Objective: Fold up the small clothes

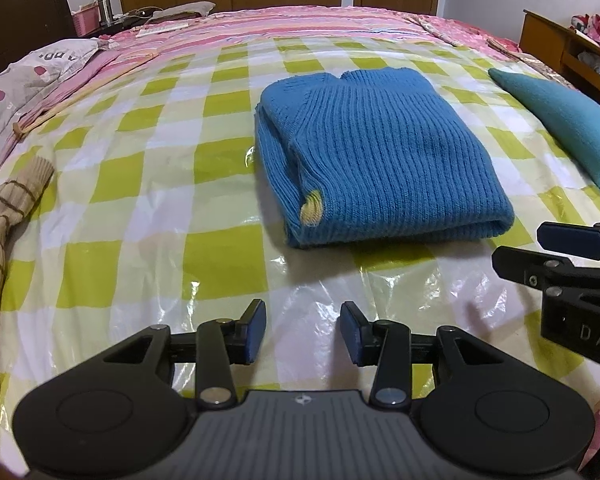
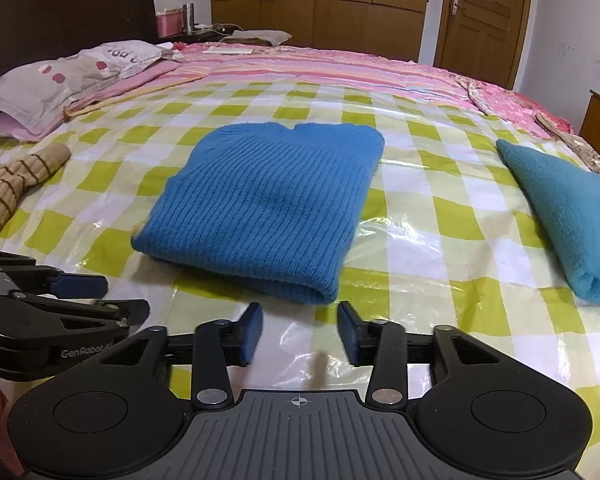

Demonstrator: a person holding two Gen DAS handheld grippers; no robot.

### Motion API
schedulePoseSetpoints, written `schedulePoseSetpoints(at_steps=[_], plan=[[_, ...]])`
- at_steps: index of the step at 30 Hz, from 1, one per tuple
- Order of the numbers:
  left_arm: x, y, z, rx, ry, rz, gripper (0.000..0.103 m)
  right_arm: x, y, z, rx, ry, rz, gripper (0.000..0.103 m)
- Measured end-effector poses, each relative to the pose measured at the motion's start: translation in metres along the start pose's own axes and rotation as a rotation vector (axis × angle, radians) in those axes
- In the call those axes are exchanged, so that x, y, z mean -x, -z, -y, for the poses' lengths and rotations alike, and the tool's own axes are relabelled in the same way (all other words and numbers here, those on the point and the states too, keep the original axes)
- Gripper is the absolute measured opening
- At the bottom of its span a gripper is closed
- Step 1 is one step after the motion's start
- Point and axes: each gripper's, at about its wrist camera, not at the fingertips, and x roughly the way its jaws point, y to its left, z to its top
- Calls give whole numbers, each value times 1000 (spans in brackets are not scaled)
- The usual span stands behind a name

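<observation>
Sweater first: the blue ribbed sweater (image 1: 380,152) lies on the checked plastic sheet (image 1: 140,208) in the middle of the bed, already folded into a thick rectangle with its neckline at the far edge and a doubled fold facing me. A small yellow patch shows at its near left corner. To my eye this piece is done — nothing sticks out that needs tucking.

My left gripper (image 1: 303,334) hovers over bare sheet just short of the fold, fingers parted with a clear gap, nothing between them. My right gripper (image 2: 299,331) is the same: parted, empty, close to the sweater's near edge but not touching it.

A folded teal garment (image 2: 572,216) sits off to the right, well apart from the sweater — I'd count that as finished too. What looks left is the tan striped garment (image 2: 16,188) on the left, lying loose and unfolded, partly out of view. I judge that's the next piece to bring in.
</observation>
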Motion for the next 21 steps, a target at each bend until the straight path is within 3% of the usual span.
schedulePoseSetpoints(at_steps=[12, 21], plan=[[2, 3, 3, -3, -4, 3, 49, 4, 4, -3, -4, -9, -3, 43], [7, 6, 2, 4, -11, 14, 59, 5, 10, -1, -18, -16, -12, 43]])
